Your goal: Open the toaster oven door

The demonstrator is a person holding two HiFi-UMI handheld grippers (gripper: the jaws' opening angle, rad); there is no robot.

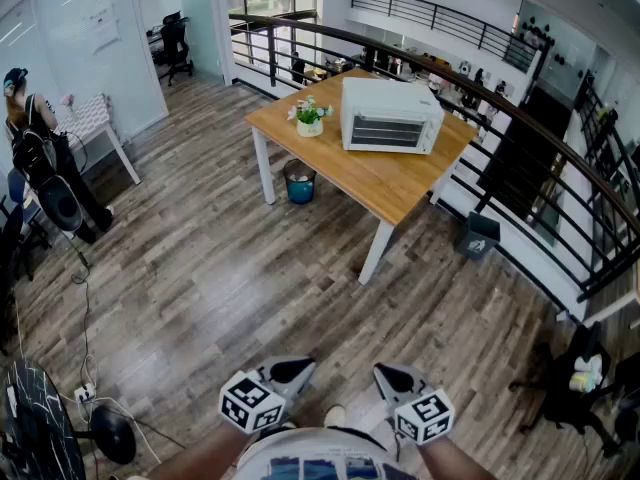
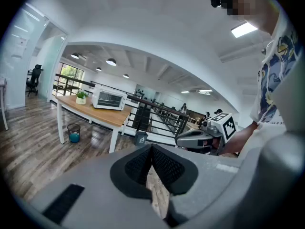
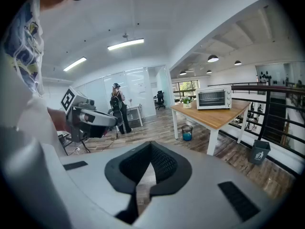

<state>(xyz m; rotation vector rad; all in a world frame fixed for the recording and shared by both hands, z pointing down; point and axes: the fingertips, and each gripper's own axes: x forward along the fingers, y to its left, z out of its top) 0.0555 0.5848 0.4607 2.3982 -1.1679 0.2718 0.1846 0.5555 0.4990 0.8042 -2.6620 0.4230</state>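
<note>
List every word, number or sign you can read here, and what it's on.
No words or numbers are legible.
On the grey bin: white sign, too small to read.
On the left gripper and right gripper: square black-and-white markers, no letters.
On the glass wall: sheets, blurred.

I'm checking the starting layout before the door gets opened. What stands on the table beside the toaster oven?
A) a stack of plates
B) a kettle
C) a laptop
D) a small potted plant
D: the head view shows a small potted plant on the wooden table, next to the toaster oven, and nothing else on the tabletop.
</note>
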